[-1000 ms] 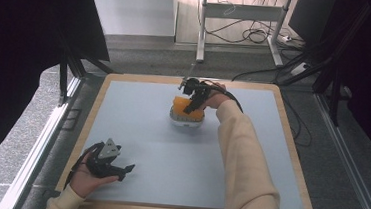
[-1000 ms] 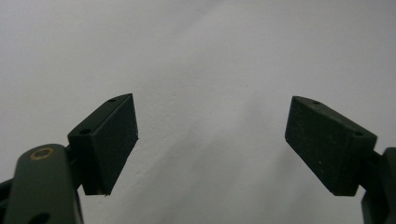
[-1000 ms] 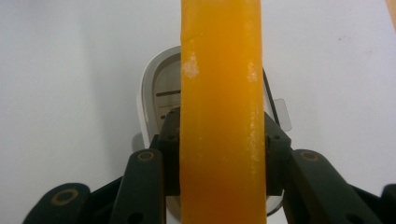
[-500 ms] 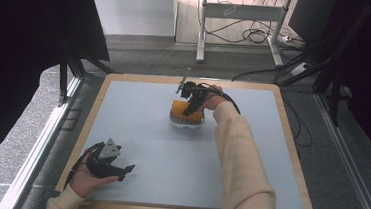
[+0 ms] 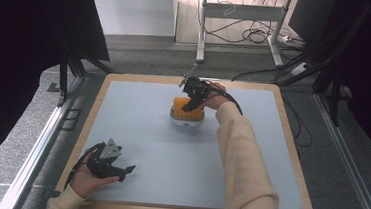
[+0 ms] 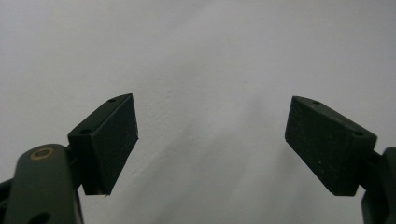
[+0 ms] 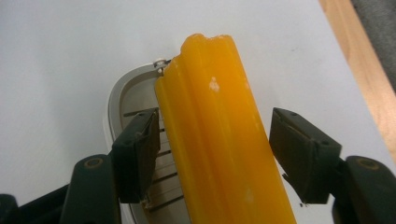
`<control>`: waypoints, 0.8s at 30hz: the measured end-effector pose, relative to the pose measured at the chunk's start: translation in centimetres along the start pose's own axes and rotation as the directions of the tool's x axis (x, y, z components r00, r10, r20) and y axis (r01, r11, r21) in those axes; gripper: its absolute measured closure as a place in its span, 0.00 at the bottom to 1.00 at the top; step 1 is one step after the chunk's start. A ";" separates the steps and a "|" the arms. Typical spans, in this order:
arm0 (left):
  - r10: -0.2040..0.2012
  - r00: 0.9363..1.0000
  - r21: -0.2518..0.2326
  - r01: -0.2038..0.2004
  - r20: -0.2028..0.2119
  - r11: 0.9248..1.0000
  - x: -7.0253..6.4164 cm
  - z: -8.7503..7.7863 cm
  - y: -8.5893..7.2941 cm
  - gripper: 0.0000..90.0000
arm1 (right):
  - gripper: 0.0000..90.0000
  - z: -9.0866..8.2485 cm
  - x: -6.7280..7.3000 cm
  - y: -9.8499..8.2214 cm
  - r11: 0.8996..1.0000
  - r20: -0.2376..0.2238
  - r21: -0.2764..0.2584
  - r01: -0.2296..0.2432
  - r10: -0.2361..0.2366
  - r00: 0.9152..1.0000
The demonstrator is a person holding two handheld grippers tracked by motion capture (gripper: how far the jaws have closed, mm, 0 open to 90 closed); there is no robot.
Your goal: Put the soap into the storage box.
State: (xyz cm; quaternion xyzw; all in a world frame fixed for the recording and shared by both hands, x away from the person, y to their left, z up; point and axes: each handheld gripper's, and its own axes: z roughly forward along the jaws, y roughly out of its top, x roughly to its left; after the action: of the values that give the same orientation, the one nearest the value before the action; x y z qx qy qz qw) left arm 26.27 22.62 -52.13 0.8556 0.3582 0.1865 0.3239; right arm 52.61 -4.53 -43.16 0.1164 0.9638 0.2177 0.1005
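An orange ribbed bar lies on a white slatted dish at the far middle of the table. My right gripper reaches over it from the right. In the right gripper view the orange bar lies between the jaws above the dish. The jaws of the right gripper have just been opening and stand off the bar, with a clear gap on the right side. My left gripper rests near the front left corner. The left gripper is open, with bare table between its jaws.
The work surface is a pale blue-grey mat with a wooden border. Beyond the far edge stand a desk leg and loose cables on the floor. Dark frames flank the table on both sides.
The right hand has shifted only slightly above the dish. The orange bar stays on the dish. The left hand has not moved.
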 end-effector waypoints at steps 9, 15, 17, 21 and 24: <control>-0.001 1.000 0.000 0.001 0.002 1.000 0.0 0.0 -0.1 0.19 | 0.33 -2.4 0.2 -0.8 0.996 0.042 -0.069 -0.051 0.054 0.998; -0.008 1.000 -0.011 0.007 -0.010 1.000 0.1 -0.2 0.0 0.19 | 0.32 -4.2 1.2 -2.3 0.974 0.066 -0.188 -0.124 0.139 0.988; -0.007 1.000 -0.020 0.007 -0.014 1.000 0.1 -0.3 0.1 0.19 | 0.32 -4.6 1.6 -3.1 0.960 0.075 -0.228 -0.160 0.181 0.981; -0.010 1.000 -0.017 0.010 -0.015 1.000 0.2 -0.3 0.0 0.19 | 0.31 -5.3 2.9 -5.1 0.944 0.081 -0.267 -0.192 0.220 0.972; -0.015 1.000 -0.021 0.014 -0.014 1.000 0.2 -0.4 0.0 0.19 | 0.29 -5.7 4.4 -6.6 0.941 0.093 -0.283 -0.186 0.220 0.971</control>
State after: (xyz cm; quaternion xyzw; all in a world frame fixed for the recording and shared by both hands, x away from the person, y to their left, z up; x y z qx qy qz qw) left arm 26.18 22.93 -51.88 0.8482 0.3648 0.1940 0.3315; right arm 45.82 -11.45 -41.66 0.2138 0.8993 0.3499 0.1519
